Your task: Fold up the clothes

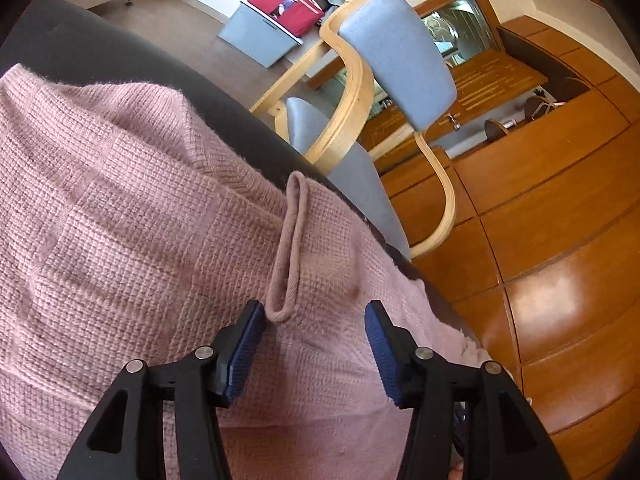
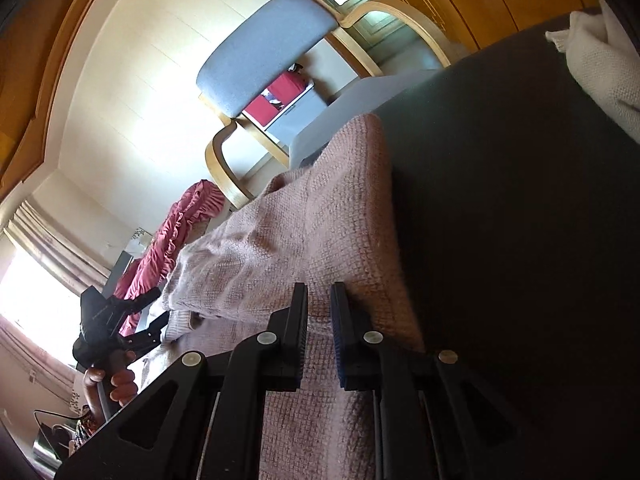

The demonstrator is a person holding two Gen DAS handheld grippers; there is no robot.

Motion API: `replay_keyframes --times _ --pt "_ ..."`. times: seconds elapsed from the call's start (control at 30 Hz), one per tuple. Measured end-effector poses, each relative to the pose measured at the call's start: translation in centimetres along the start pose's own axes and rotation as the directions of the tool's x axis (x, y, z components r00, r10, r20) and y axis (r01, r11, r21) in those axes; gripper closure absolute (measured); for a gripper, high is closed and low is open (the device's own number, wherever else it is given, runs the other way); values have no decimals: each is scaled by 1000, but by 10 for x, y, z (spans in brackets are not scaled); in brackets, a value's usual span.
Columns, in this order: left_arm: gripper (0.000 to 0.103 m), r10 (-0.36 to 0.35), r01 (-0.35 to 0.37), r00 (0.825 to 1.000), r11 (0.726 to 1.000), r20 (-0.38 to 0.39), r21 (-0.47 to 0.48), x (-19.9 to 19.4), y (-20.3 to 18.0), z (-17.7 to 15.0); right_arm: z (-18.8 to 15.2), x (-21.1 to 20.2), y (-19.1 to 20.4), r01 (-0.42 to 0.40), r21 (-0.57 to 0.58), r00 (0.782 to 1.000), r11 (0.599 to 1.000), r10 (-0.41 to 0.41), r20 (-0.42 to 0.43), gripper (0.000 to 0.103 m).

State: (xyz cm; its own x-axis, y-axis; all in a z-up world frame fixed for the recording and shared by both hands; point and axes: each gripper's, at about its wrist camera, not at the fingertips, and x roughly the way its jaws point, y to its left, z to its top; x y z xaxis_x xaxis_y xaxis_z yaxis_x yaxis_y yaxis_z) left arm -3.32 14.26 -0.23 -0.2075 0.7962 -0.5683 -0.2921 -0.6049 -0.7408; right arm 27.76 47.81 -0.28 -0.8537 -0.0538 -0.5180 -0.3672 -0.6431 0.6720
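- Pink waffle-knit sweater lies spread on dark grey tabletop, w/ thin knit loop on top.
- L gripper: jaws apart above knit, nothing pinched; loop end just beside one pad.
- R gripper: jaws nearly closed, narrow gap, sweater edge between; grip can't tell.
- White knit garment at far table corner.
- Blue-cushioned bentwood chair beyond table.

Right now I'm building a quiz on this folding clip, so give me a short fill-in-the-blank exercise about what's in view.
1. The knitted sweater lying on the dark table is ____ in colour.
2. The left tongs hover over the knit with their jaws ____.
3. The chair behind the table has a wooden frame and ____ upholstery.
4. The right tongs have their jaws nearly closed on the ____.

Missing words: pink; open; blue; sweater
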Motion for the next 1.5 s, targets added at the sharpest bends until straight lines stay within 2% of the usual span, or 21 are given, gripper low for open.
replay_keyframes --times 0.03,0.07,0.1,0.17,0.33,0.5,0.6,0.73,0.9,0.97,1.0,1.13,1.37,1.43,1.5 --pt "52 -18 18 1000 1000 9 -16 0 0 1 0 -2 -1 -6 4 1000 1000 6 5 90" --pt "60 -46 47 999 998 19 -36 -2 1 3 0 -8 -4 -15 15 1000 1000 15 20 90" --pt "75 -71 73 997 996 35 -51 -5 1 4 0 -13 -8 -22 26 999 999 21 39 90" --pt "98 -106 109 992 993 62 -51 -12 -3 6 2 -19 -12 -18 50 997 999 15 72 89" --pt "97 -126 118 990 986 66 119 -31 -36 -4 3 -23 -14 -26 64 995 998 20 96 87" --pt "97 -175 157 981 971 86 180 -56 -44 -15 6 -27 -9 -69 20 990 997 66 122 87" --pt "97 -154 134 981 977 115 166 -61 -35 -17 5 -23 -5 -44 -7 996 999 45 80 87" --pt "97 -116 96 982 986 146 138 -66 -16 -21 8 -10 -10 4 24 999 1000 -5 37 87" --pt "97 40 -62 989 986 142 154 -41 12 -25 10 -3 -8 31 20 999 999 -32 28 87" --pt "97 52 -66 992 990 111 122 -34 31 -30 11 -2 -9 33 26 999 999 -33 28 87" --pt "97 27 -36 994 996 105 85 -34 38 -29 11 -1 -10 33 32 999 999 -33 28 90" --pt "99 41 -47 989 998 141 41 -42 50 -28 11 -2 -11 49 31 998 998 -50 31 92" --pt "98 42 -49 990 998 137 47 -38 49 -27 12 -5 -10 76 26 997 997 -76 18 91" --pt "98 33 -39 990 998 135 40 -37 50 -26 15 -10 2 113 -2 994 994 -113 3 88" --pt "98 33 -39 990 998 136 42 -36 50 -26 24 -15 26 152 -88 988 984 -150 30 88"
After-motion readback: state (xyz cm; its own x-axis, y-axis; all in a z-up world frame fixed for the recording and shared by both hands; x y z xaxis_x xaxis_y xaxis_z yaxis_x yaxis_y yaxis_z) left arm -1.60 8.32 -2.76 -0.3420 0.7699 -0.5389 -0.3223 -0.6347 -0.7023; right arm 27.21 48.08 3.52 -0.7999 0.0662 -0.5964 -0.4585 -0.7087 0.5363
